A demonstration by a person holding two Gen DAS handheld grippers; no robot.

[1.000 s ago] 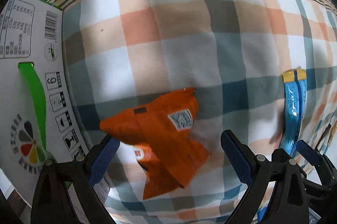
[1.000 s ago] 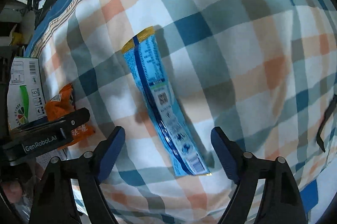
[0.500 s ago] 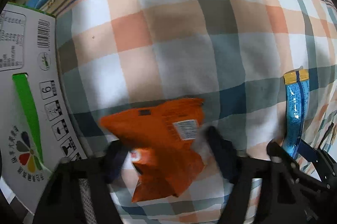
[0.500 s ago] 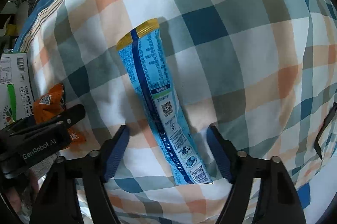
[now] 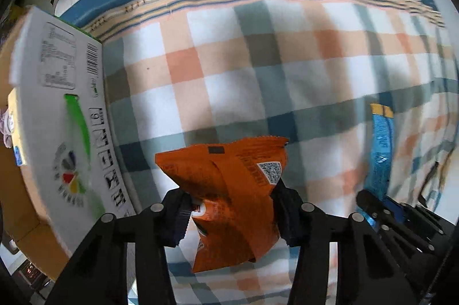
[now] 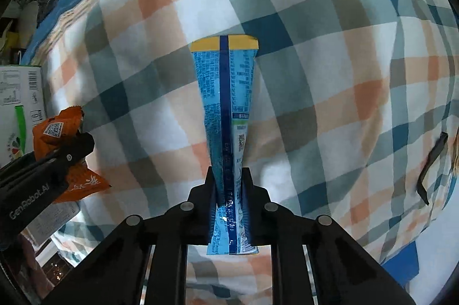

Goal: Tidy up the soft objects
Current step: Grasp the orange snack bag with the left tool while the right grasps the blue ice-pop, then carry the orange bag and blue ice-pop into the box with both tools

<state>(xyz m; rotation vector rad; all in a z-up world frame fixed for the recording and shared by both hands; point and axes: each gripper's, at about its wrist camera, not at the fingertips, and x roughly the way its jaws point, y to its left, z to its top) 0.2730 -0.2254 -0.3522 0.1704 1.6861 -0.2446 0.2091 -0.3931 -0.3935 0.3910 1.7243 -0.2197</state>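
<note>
Now that your left claw (image 5: 231, 214) has clenched on the orange packet (image 5: 229, 190) and your right claw (image 6: 229, 207) on the blue packet (image 6: 226, 115), both lifted beside the cardboard box (image 5: 57, 115), you can bin them.

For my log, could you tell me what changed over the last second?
Both grippers went from open to shut: the left gripper now grips the orange packet, the right gripper the blue packet. The box and plaid cloth stayed put.

Soft daylight, fisheye warp, blurred edges
</note>
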